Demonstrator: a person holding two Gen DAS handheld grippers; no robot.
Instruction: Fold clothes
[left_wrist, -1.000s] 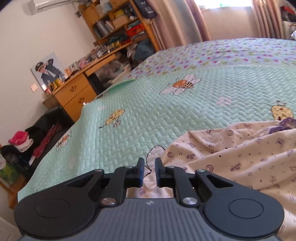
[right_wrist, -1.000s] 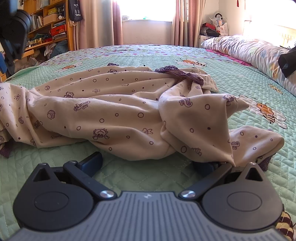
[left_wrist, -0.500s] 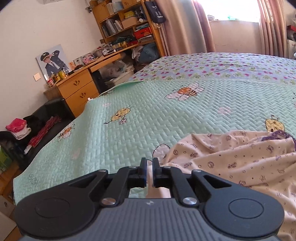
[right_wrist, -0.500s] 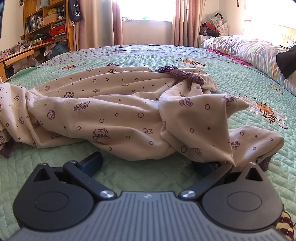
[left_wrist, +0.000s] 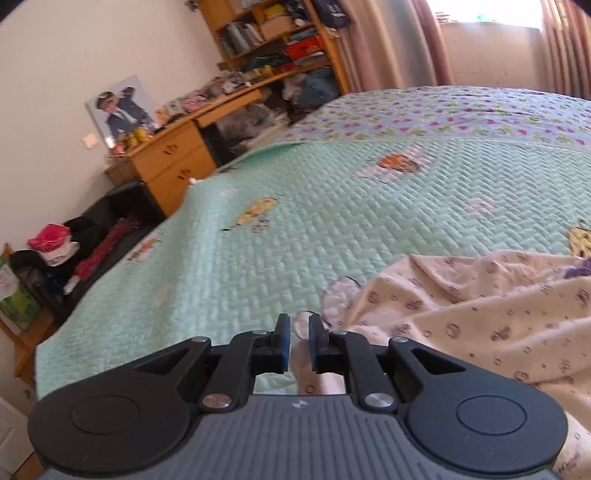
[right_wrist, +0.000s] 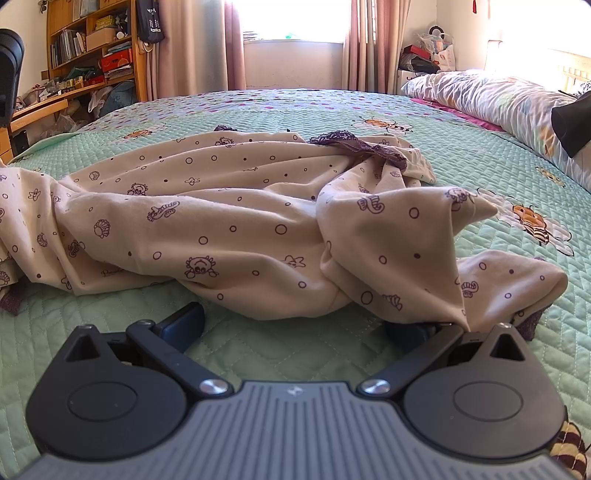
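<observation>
Cream printed garment (right_wrist: 236, 229) lies crumpled across the green quilted bedspread (right_wrist: 280, 347), bunched into ridges and twisted near its right end, purple lace trim (right_wrist: 354, 146) showing at about 1 o'clock in the right wrist view; it is not laid flat and no squared fold shows. Left tool (left_wrist: 295, 332) sits low over the bed at the garment's left end, its two fingers drawn nearly together with a strip of the cream cloth pinched between them, the rest of the fabric spreading off toward 3 o'clock in that view. Likely reason for the hold: a corner or hem taken at one end gives a point to pull the cloth straight from. Right tool (right_wrist: 295, 325) rests near the front edge of the heap with its fingers spread wide; the left finger (right_wrist: 183, 323) lies bare on the quilt at 8 o'clock, while the right one is mostly hidden under a drooping flap of cloth at 4 o'clock, so that flap drapes over it rather than being gripped. The wide spread reads as readiness to take a bite of the near edge, though which edge cannot be told. A pillow (right_wrist: 491, 96) lies at 2 o'clock, well apart from the garment. Judged stage: spreading or straightening the garment, with folding proper to follow once it lies flat.
</observation>
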